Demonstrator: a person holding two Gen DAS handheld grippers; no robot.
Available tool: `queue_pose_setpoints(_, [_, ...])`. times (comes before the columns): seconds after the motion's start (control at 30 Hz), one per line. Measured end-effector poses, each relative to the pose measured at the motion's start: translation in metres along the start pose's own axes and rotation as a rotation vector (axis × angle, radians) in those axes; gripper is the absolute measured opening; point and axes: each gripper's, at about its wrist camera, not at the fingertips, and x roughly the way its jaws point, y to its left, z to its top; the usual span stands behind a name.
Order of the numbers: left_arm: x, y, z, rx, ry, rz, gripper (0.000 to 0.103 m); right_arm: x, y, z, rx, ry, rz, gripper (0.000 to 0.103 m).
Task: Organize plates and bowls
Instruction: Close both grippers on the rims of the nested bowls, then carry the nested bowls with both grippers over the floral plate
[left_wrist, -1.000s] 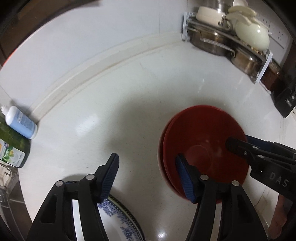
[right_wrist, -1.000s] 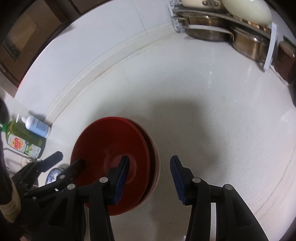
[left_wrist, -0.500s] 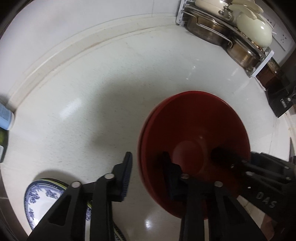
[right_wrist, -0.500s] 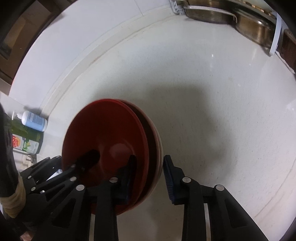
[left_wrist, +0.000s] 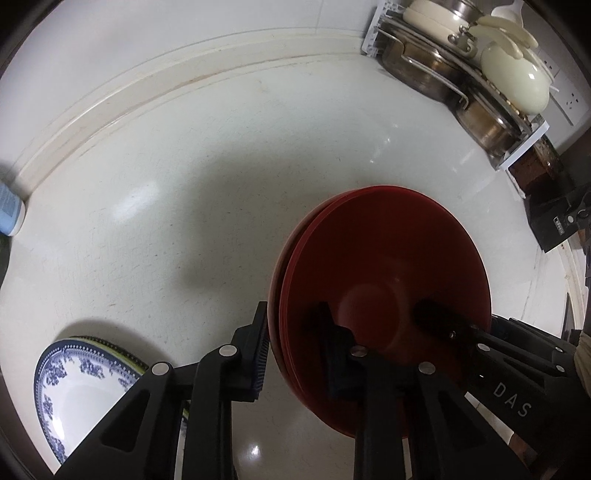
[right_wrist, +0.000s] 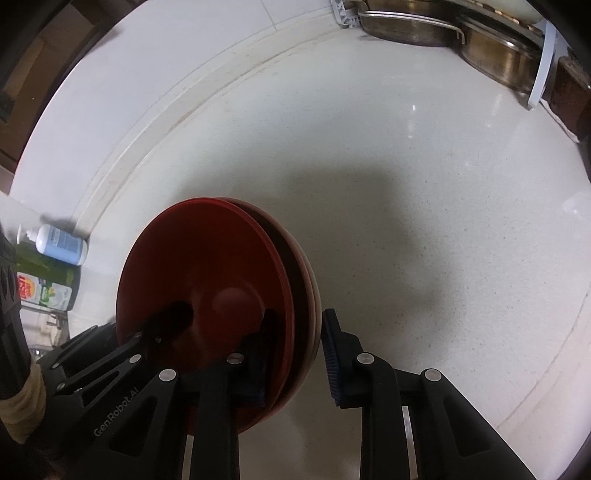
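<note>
A stack of red bowls (left_wrist: 388, 266) sits tilted toward me over the white counter (left_wrist: 184, 184); whether it touches the counter I cannot tell. My left gripper (left_wrist: 295, 347) is shut on its left rim, one finger inside and one outside. From the right wrist view, the red bowls (right_wrist: 207, 266) show a paler bowl at the bottom. My right gripper (right_wrist: 293, 354) is shut on the right rim, its outer pad at the pale bowl's edge. A blue-and-white plate (left_wrist: 74, 384) lies at lower left, partly under the left gripper.
A rack of steel pans and cream pots (left_wrist: 461, 74) stands in the far right corner, with a dark appliance (left_wrist: 554, 221) beside it. A pale blue bottle (right_wrist: 61, 245) and a green soap bottle (right_wrist: 48, 291) stand at the left by the backsplash.
Both grippers moved in over the bowl rims and their fingers narrowed from wide open onto the stack. The stack now looks larger and more tilted in both views.
</note>
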Motion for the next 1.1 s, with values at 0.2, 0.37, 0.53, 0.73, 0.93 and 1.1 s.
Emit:
queue_pose_setpoints(0.2, [-0.029,0.014,-0.006,-0.034,-0.049,0.007,0.024,-0.017,0.021,-0.002,-0.046,-0.025,0.017,0.025])
queue_pose_setpoints(0.37, [-0.059,0.029,-0.015,-0.082,-0.102,0.013,0.024,-0.036,0.05,-0.009,-0.124,-0.066,0.032,0.025])
queue_pose_setpoints(0.53, [-0.091,0.053,-0.028,-0.128,-0.165,0.047,0.024,-0.048,0.08,-0.015,-0.193,-0.086,0.072,0.025])
queue_pose_setpoints(0.73, [-0.12,0.089,-0.043,-0.202,-0.212,0.079,0.024,-0.059,0.111,-0.027,-0.277,-0.09,0.117,0.025])
queue_pose_setpoints(0.93, [-0.138,0.119,-0.065,-0.271,-0.245,0.118,0.024,-0.058,0.141,-0.045,-0.352,-0.071,0.157,0.025])
queue_pose_setpoints(1.1, [-0.146,0.144,-0.085,-0.324,-0.25,0.138,0.024,-0.053,0.166,-0.058,-0.397,-0.046,0.178,0.025])
